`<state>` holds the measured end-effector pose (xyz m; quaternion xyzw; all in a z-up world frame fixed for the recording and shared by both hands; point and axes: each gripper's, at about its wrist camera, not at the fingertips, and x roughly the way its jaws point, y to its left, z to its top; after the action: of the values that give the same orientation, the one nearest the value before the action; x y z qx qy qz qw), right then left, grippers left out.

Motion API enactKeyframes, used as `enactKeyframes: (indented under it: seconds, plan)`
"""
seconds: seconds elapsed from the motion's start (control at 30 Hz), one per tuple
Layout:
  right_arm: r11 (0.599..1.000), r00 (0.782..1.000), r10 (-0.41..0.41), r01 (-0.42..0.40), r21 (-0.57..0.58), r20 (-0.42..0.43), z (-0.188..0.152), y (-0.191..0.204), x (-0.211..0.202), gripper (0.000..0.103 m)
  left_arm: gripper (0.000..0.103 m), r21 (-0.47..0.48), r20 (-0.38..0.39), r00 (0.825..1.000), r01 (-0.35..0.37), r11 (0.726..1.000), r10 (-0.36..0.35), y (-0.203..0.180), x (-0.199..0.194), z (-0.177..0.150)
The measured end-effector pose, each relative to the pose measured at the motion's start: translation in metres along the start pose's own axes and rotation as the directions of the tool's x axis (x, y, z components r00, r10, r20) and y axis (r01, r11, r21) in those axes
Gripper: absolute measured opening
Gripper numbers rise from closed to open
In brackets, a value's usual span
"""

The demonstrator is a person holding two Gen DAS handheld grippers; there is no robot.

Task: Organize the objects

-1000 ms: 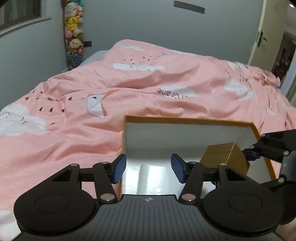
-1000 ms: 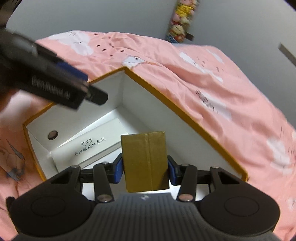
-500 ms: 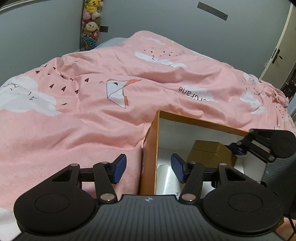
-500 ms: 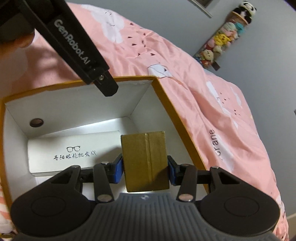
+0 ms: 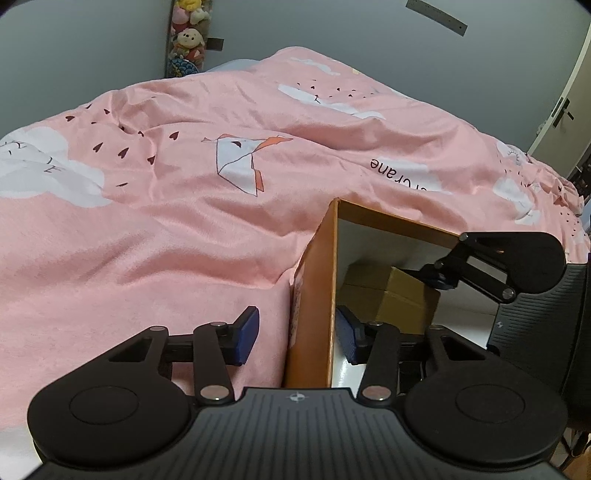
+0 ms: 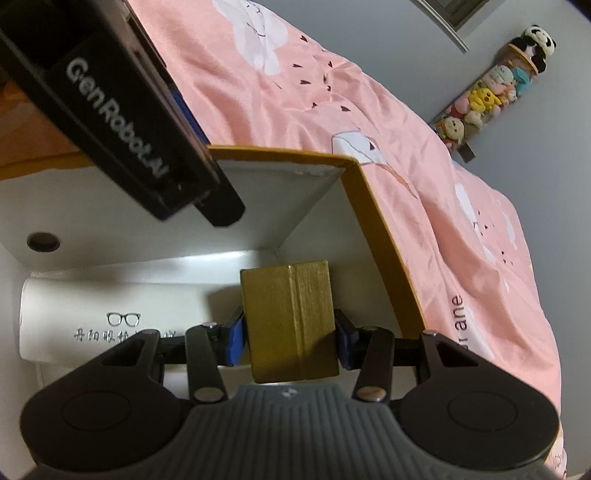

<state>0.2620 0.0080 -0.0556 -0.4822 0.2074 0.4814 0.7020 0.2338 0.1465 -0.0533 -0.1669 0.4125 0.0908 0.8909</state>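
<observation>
An open orange box with white inside walls lies on the pink bed. My left gripper is open and straddles the box's side wall, one finger outside and one inside. My right gripper is shut on a small gold cardboard box and holds it low inside the orange box, near its right wall. The gold box also shows in the left wrist view, with the right gripper behind it. A white glasses case with printed spectacles lies on the box floor to the left.
The pink quilt with cloud and crane prints spreads all around the box. A column of plush toys hangs on the grey wall behind the bed. A door stands at the far right.
My left gripper has shifted left, from over the box's inside to astride its side wall. My right gripper has lowered the gold box deeper into the orange box.
</observation>
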Motion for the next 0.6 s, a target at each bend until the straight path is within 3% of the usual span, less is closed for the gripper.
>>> enactKeyframes:
  seconds: [0.2,0.43,0.47,0.6]
  plan:
    - [1.000,1.000,-0.015,0.015,0.014,0.009,-0.001,0.000,-0.002,0.055,0.054,0.003,-0.005,1.000,0.002,1.000,-0.002,0.000,0.002,-0.002]
    - [0.996,0.999,-0.047,0.048,0.080,-0.013,-0.010,-0.004,-0.015,0.065,0.045,-0.008,0.011,1.000,0.007,1.000,-0.007,0.004,-0.001,-0.003]
    - [0.994,0.999,-0.041,0.044,0.102,-0.025,-0.012,-0.008,-0.013,0.063,0.044,-0.014,0.011,1.000,0.014,1.000,-0.014,0.004,-0.001,-0.003]
    - [0.976,0.998,0.027,-0.013,0.217,-0.060,-0.024,-0.017,-0.006,0.024,0.035,-0.006,0.019,0.999,0.026,1.000,-0.026,0.002,-0.002,-0.004]
